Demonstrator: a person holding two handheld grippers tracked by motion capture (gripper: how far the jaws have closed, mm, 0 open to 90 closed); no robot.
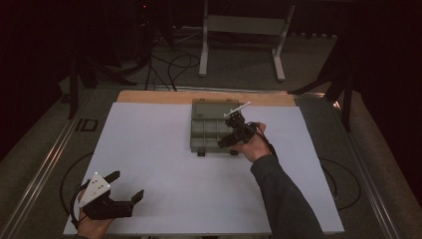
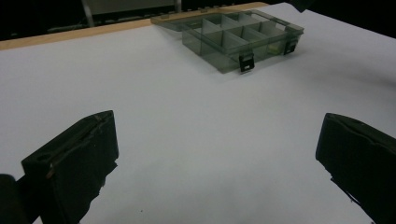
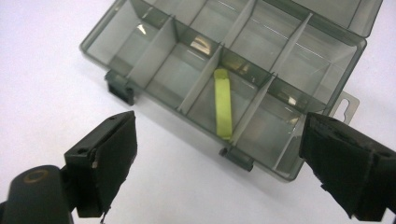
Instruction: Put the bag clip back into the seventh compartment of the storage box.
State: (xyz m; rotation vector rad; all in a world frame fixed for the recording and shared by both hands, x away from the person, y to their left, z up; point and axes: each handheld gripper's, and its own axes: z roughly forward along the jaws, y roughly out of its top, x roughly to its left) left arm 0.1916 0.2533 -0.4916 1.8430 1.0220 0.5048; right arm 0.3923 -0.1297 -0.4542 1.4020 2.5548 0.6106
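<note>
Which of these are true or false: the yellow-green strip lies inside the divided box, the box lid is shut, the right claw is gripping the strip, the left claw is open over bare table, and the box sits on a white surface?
1. The yellow-green strip lies in a compartment of the divided box. True.
2. The box lid is shut. False: the lid is folded open behind the compartments.
3. The right claw is gripping the strip. False: its jaws stand wide apart with nothing between them, and the strip rests in the box.
4. The left claw is open over bare table. True.
5. The box sits on a white surface. True.
</note>
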